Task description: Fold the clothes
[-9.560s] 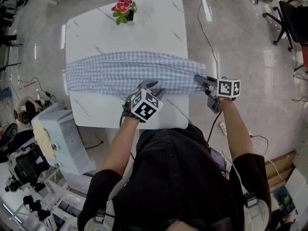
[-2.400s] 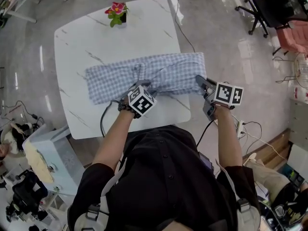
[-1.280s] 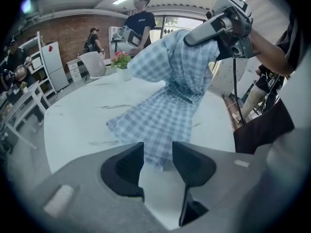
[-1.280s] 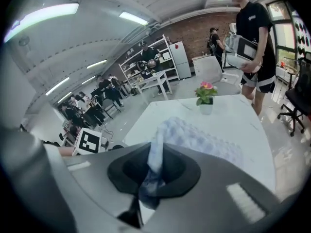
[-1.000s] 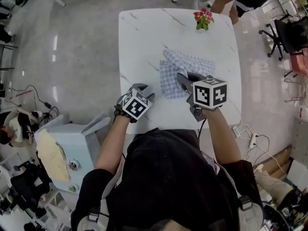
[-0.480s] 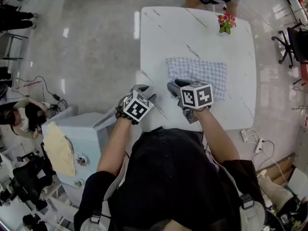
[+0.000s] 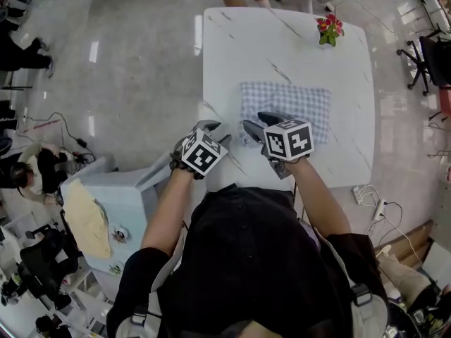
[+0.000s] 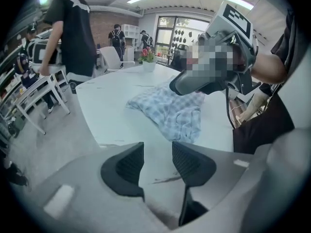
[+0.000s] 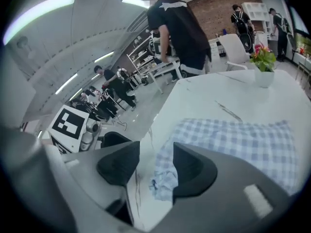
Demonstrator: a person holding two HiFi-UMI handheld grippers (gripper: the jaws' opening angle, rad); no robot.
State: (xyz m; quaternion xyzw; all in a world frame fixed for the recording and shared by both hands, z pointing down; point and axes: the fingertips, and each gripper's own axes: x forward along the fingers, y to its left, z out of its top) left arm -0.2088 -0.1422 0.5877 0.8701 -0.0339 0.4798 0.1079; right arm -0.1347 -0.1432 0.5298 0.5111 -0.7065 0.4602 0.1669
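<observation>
A blue-and-white checked cloth (image 7: 285,106) lies folded into a small rectangle on the white marble table (image 7: 282,48). My right gripper (image 7: 255,124) sits low at the cloth's near left corner. Its jaws have just been opening. In the right gripper view the cloth (image 9: 233,140) has a rumpled corner lying loose on the table between the right gripper (image 9: 155,154) pads, which do not press on it. My left gripper (image 7: 213,127) hovers at the table's near left edge, open and empty. In the left gripper view the cloth (image 8: 170,108) lies beyond my left gripper (image 8: 158,149).
A pot of red flowers (image 7: 328,30) stands at the table's far right. A person in black (image 9: 180,28) stands at the table's far edge. A pale blue cabinet (image 7: 106,196) is on the floor at my left. Office chairs (image 7: 430,55) and a power strip (image 7: 370,199) lie to the right.
The cloth, once a long strip across the table, is now a small folded rectangle. My right gripper came down to its near left corner and let go; the left gripper moved little.
</observation>
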